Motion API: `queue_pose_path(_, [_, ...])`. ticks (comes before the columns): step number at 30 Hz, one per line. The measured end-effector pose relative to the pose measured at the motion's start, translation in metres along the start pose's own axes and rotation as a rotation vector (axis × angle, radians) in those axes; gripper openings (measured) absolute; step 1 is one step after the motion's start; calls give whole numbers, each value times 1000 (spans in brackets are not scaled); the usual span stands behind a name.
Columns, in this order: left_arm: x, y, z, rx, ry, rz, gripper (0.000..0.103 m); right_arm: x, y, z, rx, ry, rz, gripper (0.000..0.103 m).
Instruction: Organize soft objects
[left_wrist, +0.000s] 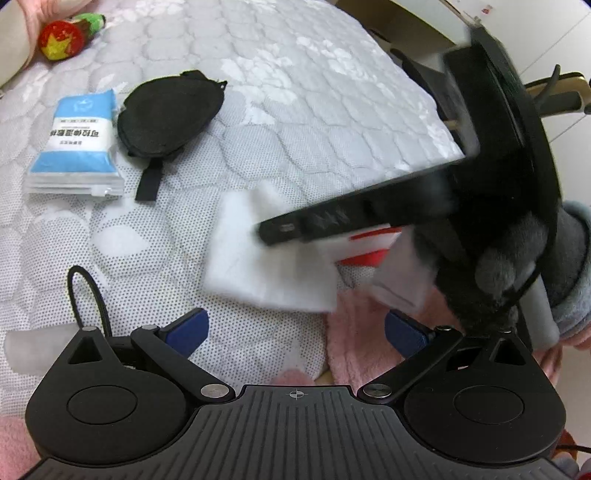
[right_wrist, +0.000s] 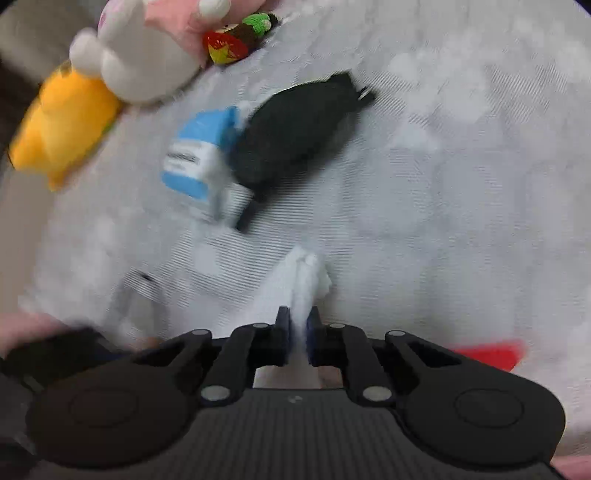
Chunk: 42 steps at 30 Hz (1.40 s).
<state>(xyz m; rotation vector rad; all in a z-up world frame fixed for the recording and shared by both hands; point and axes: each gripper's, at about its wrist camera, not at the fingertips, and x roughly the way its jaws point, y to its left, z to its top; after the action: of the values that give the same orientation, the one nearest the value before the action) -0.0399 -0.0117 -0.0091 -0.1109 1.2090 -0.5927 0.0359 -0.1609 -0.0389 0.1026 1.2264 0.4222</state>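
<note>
A quilted white mattress (left_wrist: 314, 92), stitched in rounded hexagons with a dotted weave and pale leaf motifs, fills both views. On it, at the left of the left wrist view, a clear plastic packet (left_wrist: 79, 144) with a blue and white label is seen; four bold Chinese characters are printed on the label, but they are turned away from the camera and are not read with certainty. Just beside the packet, and touching it, a black padded eye mask (left_wrist: 168, 114) with a flat strap is laid.

The left tongs (left_wrist: 295, 330) are spread wide and nothing is held between the blue pads (left_wrist: 192, 328). Just ahead of them a white fibrous cotton pad (left_wrist: 266, 266) is seen blurred above the mattress, with red and white packaging (left_wrist: 369, 247) next to it.

In the right wrist view the right tongs (right_wrist: 298, 332) are closed almost fully on the edge of the same cotton pad (right_wrist: 303, 284), which is pinched upright between the pads.

Further back, a small knitted doll (right_wrist: 236, 40) in red, yellow and green, a white plush toy (right_wrist: 144, 62) and a yellow plush (right_wrist: 62, 122) are gathered at the mattress edge. Pink fleece (left_wrist: 354, 347) is seen beneath the tongs.
</note>
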Motion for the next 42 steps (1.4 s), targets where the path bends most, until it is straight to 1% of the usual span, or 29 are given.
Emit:
queue_pose_path(1, [0, 1, 1, -3, 2, 0, 103, -4, -2, -1, -40, -25, -50, 10])
queue_pose_path(2, [0, 1, 1, -6, 4, -3, 103, -8, -7, -1, -54, -51, -83, 10])
queue_pose_path(3, [0, 2, 3, -11, 4, -8, 103, -11, -14, 2, -43, -77, -102, 10])
queue_pose_path(4, [-2, 3, 5, -17, -1, -14, 103, -14, -22, 6, -13, -99, -103, 10])
queue_pose_path(7, [-6, 5, 21, -19, -40, -11, 103, -21, -52, 11, 153, -166, -11, 10])
queue_pose_path(8, [-6, 3, 29, 4, -61, 16, 103, -23, -61, 12, 205, -193, 21, 10])
queue_pose_path(10, [-3, -1, 48, 86, -122, 123, 103, -31, -80, 12, 299, -248, 76, 11])
queue_pose_path(11, [1, -3, 60, 146, -160, 202, 103, -36, -88, 11, 338, -275, 100, 13])
queue_pose_path(13, [16, -6, 84, 241, -230, 347, 103, -46, -104, 10, 404, -321, 143, 13])
queue_pose_path(14, [25, -4, 95, 275, -249, 405, 103, -51, -111, 9, 435, -340, 166, 13])
queue_pose_path(15, [35, -1, 106, 299, -251, 447, 103, -54, -118, 7, 461, -354, 187, 13])
queue_pose_path(17, [61, 8, 126, 325, -214, 514, 103, -56, -128, 5, 499, -370, 221, 15])
queue_pose_path(19, [89, 20, 144, 330, -160, 584, 103, -57, -134, 3, 518, -376, 240, 16])
queue_pose_path(22, [120, 32, 165, 308, -76, 651, 103, -53, -137, 5, 526, -380, 269, 16])
queue_pose_path(24, [126, 40, 170, 268, -23, 645, 103, -53, -138, 6, 527, -381, 284, 16])
queue_pose_path(26, [126, 42, 175, 220, -5, 630, 103, -53, -139, 7, 533, -384, 293, 16])
queue_pose_path(27, [125, 40, 176, 209, 0, 611, 103, -54, -140, 7, 538, -387, 297, 16])
queue_pose_path(29, [120, 32, 174, 214, 8, 539, 103, -56, -143, 7, 545, -398, 303, 16])
queue_pose_path(30, [118, 24, 171, 229, 15, 478, 103, -58, -143, 7, 548, -404, 306, 16])
queue_pose_path(32, [115, 4, 158, 285, 33, 365, 103, -59, -144, 6, 550, -411, 313, 16])
queue_pose_path(33, [115, -7, 149, 325, 41, 332, 103, -59, -144, 6, 551, -413, 315, 16])
queue_pose_path(35, [113, -25, 132, 409, 38, 326, 103, -58, -144, 6, 552, -412, 306, 16])
queue_pose_path(37, [101, -32, 120, 448, 2, 350, 103, -59, -143, 6, 549, -414, 289, 16])
queue_pose_path(38, [91, -33, 116, 445, -19, 365, 103, -59, -143, 6, 545, -413, 285, 16])
queue_pose_path(40, [68, -28, 110, 400, -60, 387, 103, -58, -140, 6, 532, -407, 286, 16])
queue_pose_path(41, [56, -23, 107, 361, -78, 382, 103, -56, -138, 7, 518, -397, 292, 17])
queue_pose_path(42, [44, -18, 104, 317, -94, 376, 103, -54, -134, 10, 497, -378, 301, 21])
